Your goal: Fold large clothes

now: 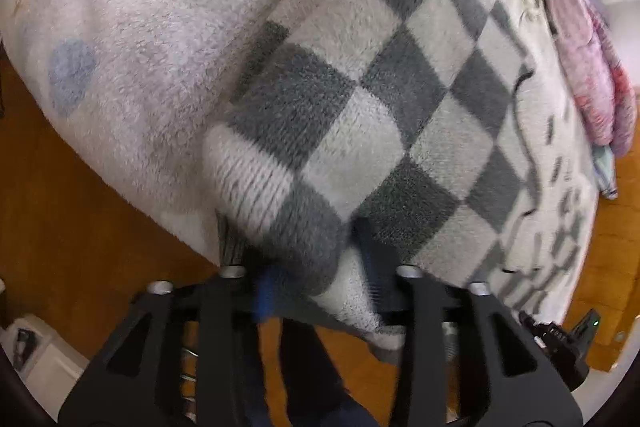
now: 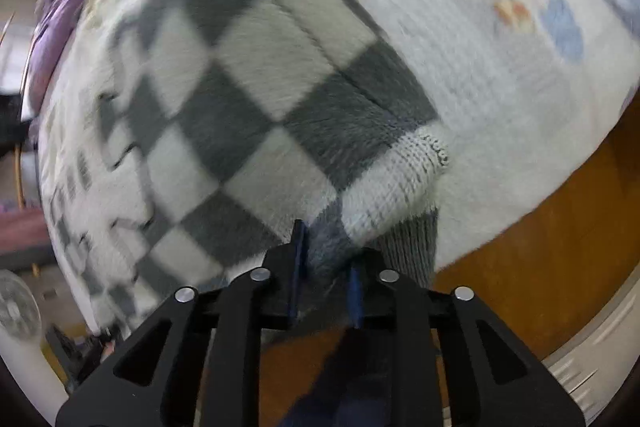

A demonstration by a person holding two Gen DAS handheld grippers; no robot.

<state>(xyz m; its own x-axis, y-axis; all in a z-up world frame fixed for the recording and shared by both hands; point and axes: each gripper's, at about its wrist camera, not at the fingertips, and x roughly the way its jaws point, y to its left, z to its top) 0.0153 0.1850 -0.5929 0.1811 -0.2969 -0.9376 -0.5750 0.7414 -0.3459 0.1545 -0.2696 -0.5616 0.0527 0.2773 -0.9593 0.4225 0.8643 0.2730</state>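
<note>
The checkered sweater lies on the fleece-covered bed, its near hem between both sets of jaws. Left gripper: jaws apart, hem loose between them. Right gripper: jaws narrowed on the hem. Risk: one-sided hold skews the fold.

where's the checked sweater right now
The checked sweater lies on the white fleece blanket, filling the middle of both wrist views; its near knitted hem hangs over the bed edge, between the left tongs and the right tongs.
</note>
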